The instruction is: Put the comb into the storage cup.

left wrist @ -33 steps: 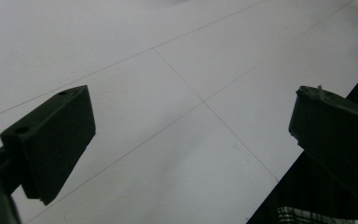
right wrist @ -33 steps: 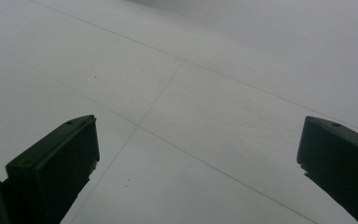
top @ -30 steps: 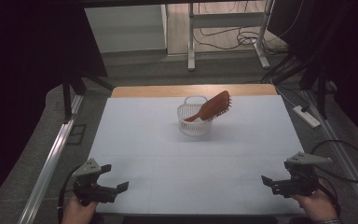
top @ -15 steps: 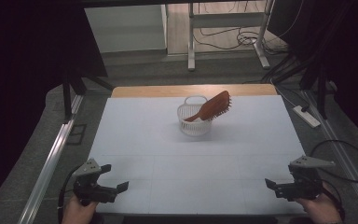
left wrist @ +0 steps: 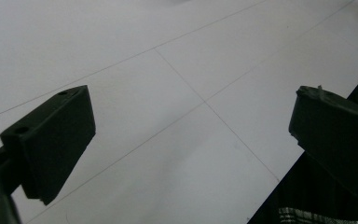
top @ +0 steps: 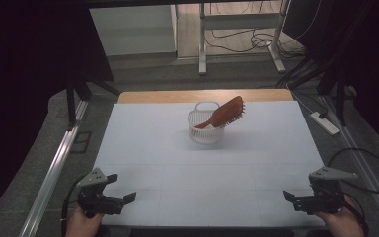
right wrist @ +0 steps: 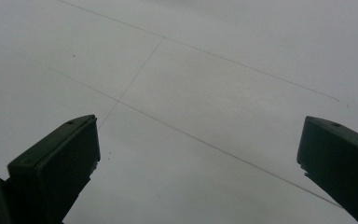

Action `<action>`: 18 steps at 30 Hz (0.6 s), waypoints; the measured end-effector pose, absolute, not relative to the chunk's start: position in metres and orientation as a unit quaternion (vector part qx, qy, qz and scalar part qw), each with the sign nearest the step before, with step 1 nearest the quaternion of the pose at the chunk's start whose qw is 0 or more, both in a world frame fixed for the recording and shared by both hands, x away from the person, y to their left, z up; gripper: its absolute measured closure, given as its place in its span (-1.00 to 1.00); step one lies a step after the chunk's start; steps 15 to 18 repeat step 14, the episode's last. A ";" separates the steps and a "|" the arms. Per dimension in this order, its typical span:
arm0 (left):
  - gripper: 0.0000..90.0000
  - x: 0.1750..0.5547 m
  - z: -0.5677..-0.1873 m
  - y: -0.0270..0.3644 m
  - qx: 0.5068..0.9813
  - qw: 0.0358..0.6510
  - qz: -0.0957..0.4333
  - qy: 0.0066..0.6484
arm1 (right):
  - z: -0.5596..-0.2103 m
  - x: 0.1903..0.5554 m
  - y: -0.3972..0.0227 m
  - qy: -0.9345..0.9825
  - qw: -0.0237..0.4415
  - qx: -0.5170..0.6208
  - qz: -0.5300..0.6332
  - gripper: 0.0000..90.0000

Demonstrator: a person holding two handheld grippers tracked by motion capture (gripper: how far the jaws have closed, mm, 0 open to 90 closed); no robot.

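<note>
Hairbrush (top: 226,113) propped in white basket (top: 205,129), well beyond both wide-open, empty jaws at table's near edge

A lab: white-covered table (top: 177,163), dark curtains (top: 29,74), floor cables (top: 246,42).

Open counter ahead of both grippers, one obstacle at the far middle.

I see bare white counter (top: 212,173) stretching from my left gripper (top: 126,198) and right gripper (top: 288,195), both at the near edge with jaws apart and nothing between them. The one thing in the way is the white basket (top: 206,129), far centre, with a brown hairbrush (top: 227,113) sticking out tilted to the right. There is wide room to pass on either side of the basket.
</note>
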State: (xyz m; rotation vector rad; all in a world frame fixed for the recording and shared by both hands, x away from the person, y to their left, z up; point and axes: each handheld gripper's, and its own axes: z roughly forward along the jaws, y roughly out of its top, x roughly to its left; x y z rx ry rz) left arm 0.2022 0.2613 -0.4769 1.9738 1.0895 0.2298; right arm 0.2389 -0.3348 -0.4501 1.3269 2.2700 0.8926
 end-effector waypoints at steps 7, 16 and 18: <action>-0.97 0.202 -0.477 0.261 0.789 0.424 0.093 0.435 | -0.450 0.238 -0.336 0.806 0.185 0.472 0.305 -1.00; -0.97 0.202 -0.477 0.261 0.789 0.424 0.092 0.435 | -0.451 0.238 -0.336 0.806 0.185 0.477 0.297 -1.00; -0.97 0.202 -0.477 0.261 0.789 0.424 0.092 0.435 | -0.451 0.238 -0.336 0.806 0.185 0.477 0.297 -1.00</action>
